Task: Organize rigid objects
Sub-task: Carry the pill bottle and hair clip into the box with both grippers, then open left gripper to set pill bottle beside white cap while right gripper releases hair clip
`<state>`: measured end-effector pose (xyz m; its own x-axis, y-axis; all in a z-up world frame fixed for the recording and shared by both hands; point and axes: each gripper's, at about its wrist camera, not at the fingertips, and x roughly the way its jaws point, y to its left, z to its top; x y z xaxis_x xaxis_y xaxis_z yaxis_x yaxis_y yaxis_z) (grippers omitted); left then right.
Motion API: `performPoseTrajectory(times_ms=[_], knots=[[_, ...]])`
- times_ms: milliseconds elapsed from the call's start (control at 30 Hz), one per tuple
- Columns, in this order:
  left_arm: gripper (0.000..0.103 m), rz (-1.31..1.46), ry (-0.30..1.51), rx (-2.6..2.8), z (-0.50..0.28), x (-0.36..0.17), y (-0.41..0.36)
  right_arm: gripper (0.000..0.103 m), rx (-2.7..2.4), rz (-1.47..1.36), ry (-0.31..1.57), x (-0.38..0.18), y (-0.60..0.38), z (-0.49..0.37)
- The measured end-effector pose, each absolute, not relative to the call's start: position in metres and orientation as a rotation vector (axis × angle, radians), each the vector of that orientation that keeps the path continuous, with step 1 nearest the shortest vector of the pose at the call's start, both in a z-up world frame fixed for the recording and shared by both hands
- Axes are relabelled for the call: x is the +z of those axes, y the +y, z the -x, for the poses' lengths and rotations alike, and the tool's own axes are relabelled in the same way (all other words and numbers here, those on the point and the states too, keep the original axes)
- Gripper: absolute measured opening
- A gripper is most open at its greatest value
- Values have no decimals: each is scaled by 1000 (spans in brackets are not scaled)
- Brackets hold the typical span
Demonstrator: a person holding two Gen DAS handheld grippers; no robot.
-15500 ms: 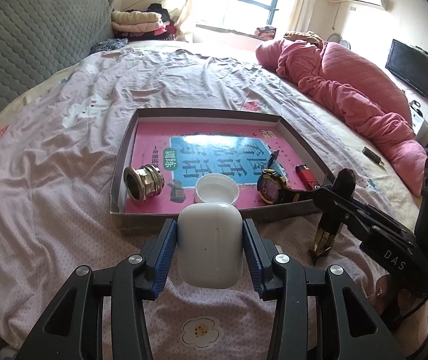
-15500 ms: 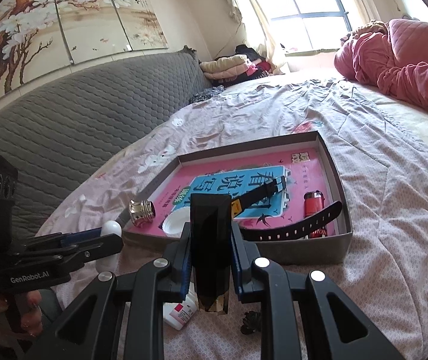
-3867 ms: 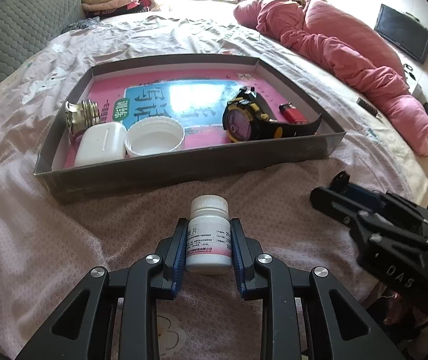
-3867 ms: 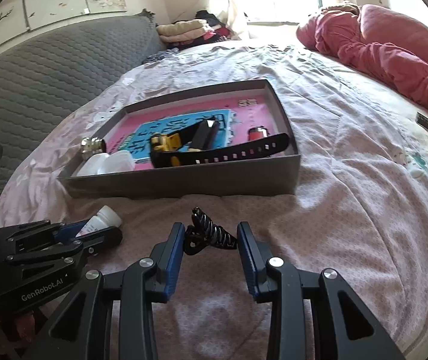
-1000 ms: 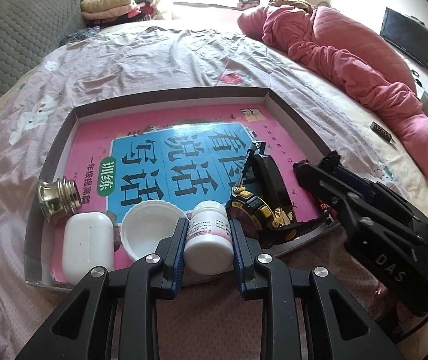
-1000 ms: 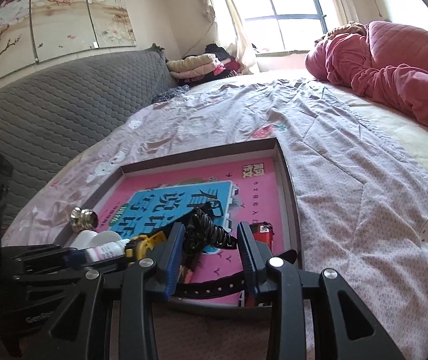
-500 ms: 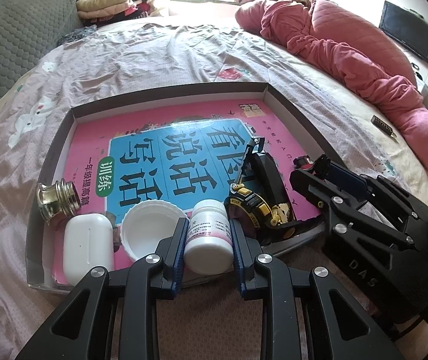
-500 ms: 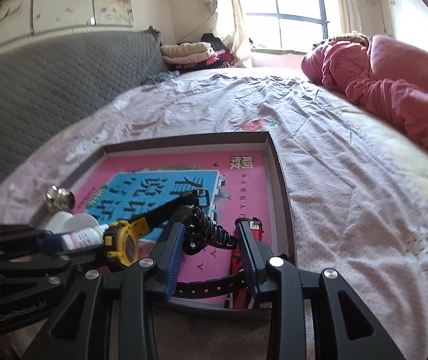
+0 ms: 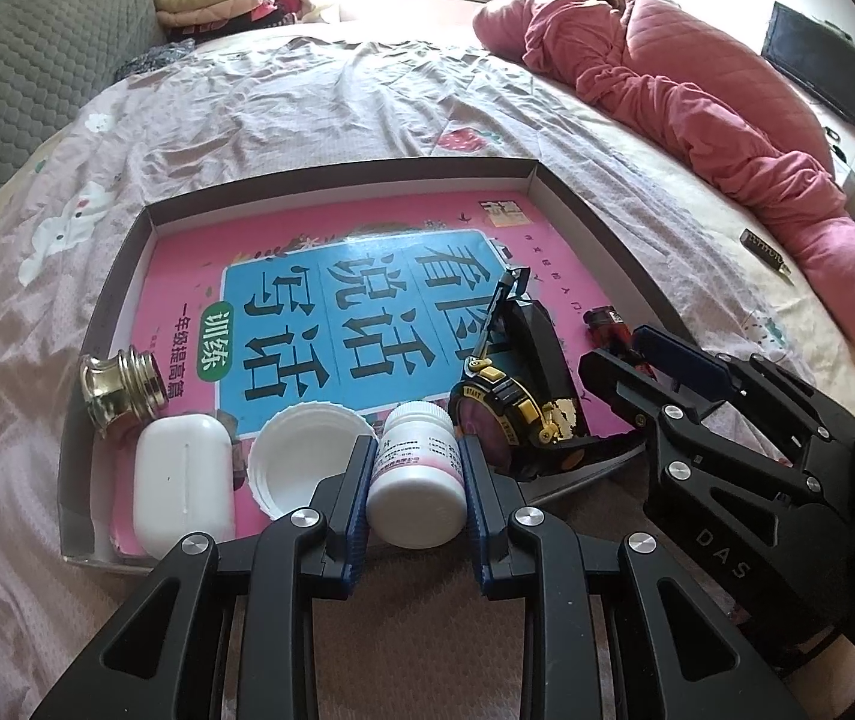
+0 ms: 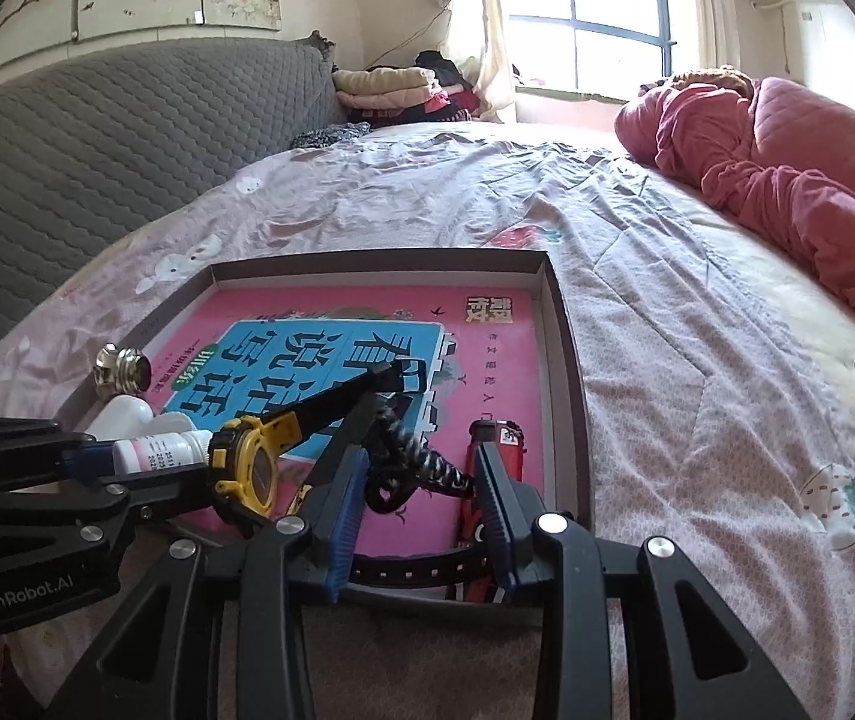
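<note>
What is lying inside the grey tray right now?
In the tray: pink book, brass fitting, earbud case, white cap, watch, red lighter. Book hides the tray floor.

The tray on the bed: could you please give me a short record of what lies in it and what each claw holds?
container: shallow tray on bed, pink book as floor
inside: brass fitting, white case, white lid, yellow-black watch, red lighter
left claw: shut on white pill bottle at near edge
right claw: shut on black hair clip over tray
</note>
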<state>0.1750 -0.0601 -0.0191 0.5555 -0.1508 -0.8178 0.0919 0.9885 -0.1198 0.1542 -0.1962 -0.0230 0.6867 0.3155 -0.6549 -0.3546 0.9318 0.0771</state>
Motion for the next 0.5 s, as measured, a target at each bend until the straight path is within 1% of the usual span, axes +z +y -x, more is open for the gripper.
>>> performPoseTrajectory(times_ms=[233,500], knots=[[28,90,989,-155,-173,-17,-57,37,384,15,705,-18,-205,-143],[33,98,991,-152,-168,-12,-55,37,362,-38,647,-5,-218,-125]])
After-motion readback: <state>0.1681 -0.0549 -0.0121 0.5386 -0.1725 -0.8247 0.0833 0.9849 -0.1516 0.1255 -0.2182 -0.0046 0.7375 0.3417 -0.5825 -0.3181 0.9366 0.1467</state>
